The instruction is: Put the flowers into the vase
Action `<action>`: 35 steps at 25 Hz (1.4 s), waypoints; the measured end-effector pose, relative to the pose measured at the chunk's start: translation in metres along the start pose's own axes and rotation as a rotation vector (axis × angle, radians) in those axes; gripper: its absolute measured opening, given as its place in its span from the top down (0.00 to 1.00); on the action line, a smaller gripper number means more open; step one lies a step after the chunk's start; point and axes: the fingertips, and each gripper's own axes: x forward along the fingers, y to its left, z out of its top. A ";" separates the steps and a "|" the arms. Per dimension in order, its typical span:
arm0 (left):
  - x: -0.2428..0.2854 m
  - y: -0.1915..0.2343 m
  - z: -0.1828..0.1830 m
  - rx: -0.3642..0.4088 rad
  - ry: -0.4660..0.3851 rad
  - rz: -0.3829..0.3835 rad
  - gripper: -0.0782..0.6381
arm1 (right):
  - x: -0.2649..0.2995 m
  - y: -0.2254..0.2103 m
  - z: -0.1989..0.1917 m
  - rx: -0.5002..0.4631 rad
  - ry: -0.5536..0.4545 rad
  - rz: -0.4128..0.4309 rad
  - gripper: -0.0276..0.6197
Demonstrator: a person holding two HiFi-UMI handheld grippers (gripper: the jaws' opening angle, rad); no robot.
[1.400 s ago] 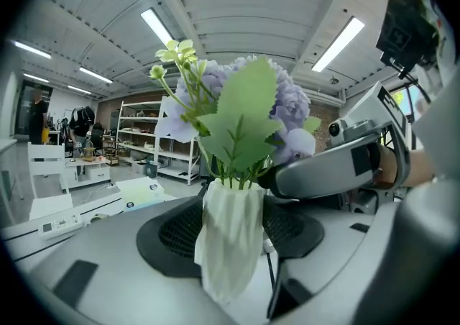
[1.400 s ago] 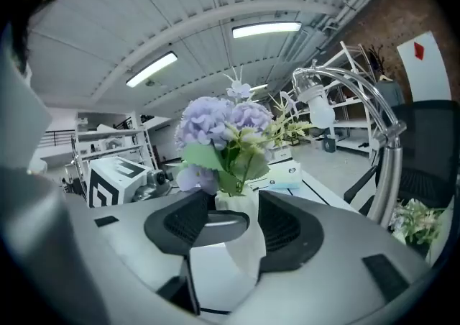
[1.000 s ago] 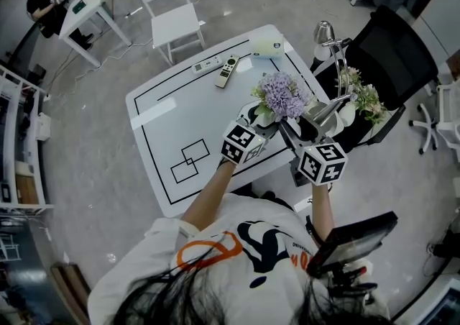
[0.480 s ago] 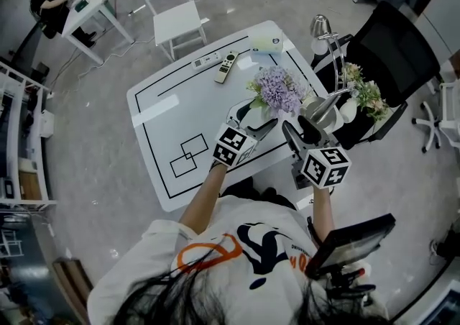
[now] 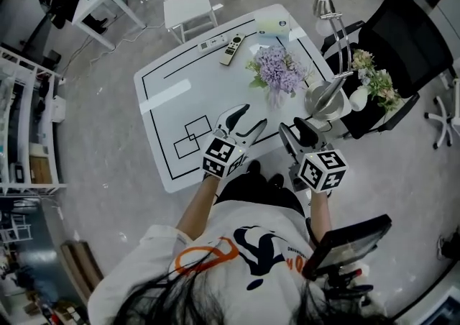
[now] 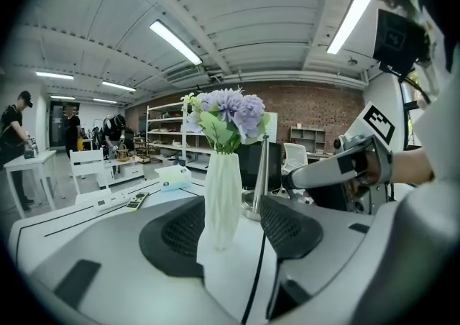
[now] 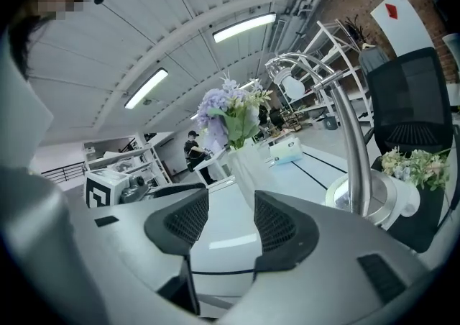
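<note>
A bunch of purple flowers (image 5: 277,69) stands in a white ribbed vase (image 5: 274,95) on the white table (image 5: 172,108). In the left gripper view the vase (image 6: 223,198) and its flowers (image 6: 228,115) rise upright beyond the jaws. My left gripper (image 5: 250,116) is open and its jaws have just been closing, with nothing between them and clear of the vase. My right gripper (image 5: 293,128) is open and empty too, near the table's front edge. From the right gripper (image 7: 230,224) the vase (image 7: 248,165) shows further back.
A chrome desk lamp (image 5: 327,97) stands right of the vase. A remote (image 5: 233,44), a power strip (image 5: 210,44) and a pale box (image 5: 272,26) lie at the far edge. A black chair (image 5: 402,43) holds another bouquet (image 5: 374,86). A white chair (image 5: 188,3) stands behind.
Both grippers have drawn back from the vase toward the table's near edge. The vase with the flowers stays standing by itself.
</note>
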 end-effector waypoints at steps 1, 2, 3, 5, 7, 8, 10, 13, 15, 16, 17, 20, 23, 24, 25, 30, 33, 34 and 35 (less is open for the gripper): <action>-0.005 -0.003 -0.002 -0.007 0.001 0.006 0.55 | -0.001 0.002 -0.005 0.005 0.006 0.003 0.64; -0.010 -0.005 -0.004 -0.020 0.000 0.011 0.58 | -0.002 0.004 -0.010 0.010 0.011 0.005 0.64; -0.014 -0.007 -0.006 -0.036 -0.002 0.013 0.60 | -0.003 0.006 -0.015 0.015 0.015 0.006 0.64; -0.021 -0.010 -0.008 -0.068 -0.009 0.017 0.63 | -0.005 0.009 -0.021 0.024 0.020 0.007 0.64; -0.028 -0.012 -0.009 -0.082 -0.018 0.026 0.69 | -0.008 0.013 -0.024 0.029 0.020 0.007 0.65; -0.033 -0.013 -0.008 -0.080 -0.023 0.031 0.71 | -0.009 0.015 -0.024 0.028 0.019 0.007 0.65; -0.041 -0.015 -0.006 -0.075 -0.035 0.032 0.74 | -0.011 0.023 -0.024 0.019 0.014 0.007 0.65; -0.053 -0.017 -0.006 -0.074 -0.054 0.014 0.74 | -0.011 0.036 -0.026 0.000 0.005 0.001 0.65; -0.063 -0.020 -0.007 -0.066 -0.061 -0.007 0.74 | -0.012 0.045 -0.028 -0.007 -0.005 -0.011 0.65; -0.069 -0.021 -0.007 -0.060 -0.064 -0.019 0.74 | -0.012 0.051 -0.028 -0.008 -0.013 -0.018 0.66; -0.076 -0.022 -0.008 -0.053 -0.068 -0.030 0.74 | -0.013 0.058 -0.029 -0.008 -0.024 -0.025 0.67; -0.102 -0.022 -0.015 -0.028 -0.063 -0.065 0.74 | -0.010 0.084 -0.035 -0.009 -0.057 -0.040 0.68; -0.136 -0.023 -0.031 -0.014 -0.043 -0.107 0.74 | -0.011 0.116 -0.054 -0.008 -0.070 -0.062 0.69; -0.148 -0.023 -0.037 -0.015 -0.039 -0.121 0.74 | -0.012 0.127 -0.061 -0.007 -0.074 -0.072 0.71; -0.160 -0.023 -0.043 -0.017 -0.038 -0.135 0.74 | -0.014 0.138 -0.069 -0.006 -0.080 -0.082 0.71; -0.211 -0.026 -0.065 -0.015 -0.045 -0.203 0.74 | -0.023 0.189 -0.106 0.015 -0.114 -0.131 0.76; -0.233 -0.034 -0.077 -0.016 -0.046 -0.244 0.74 | -0.033 0.214 -0.126 0.008 -0.111 -0.165 0.78; -0.239 -0.038 -0.078 -0.016 -0.050 -0.258 0.74 | -0.037 0.220 -0.129 0.001 -0.113 -0.178 0.80; -0.244 -0.042 -0.079 -0.016 -0.055 -0.272 0.74 | -0.043 0.226 -0.131 -0.005 -0.118 -0.191 0.81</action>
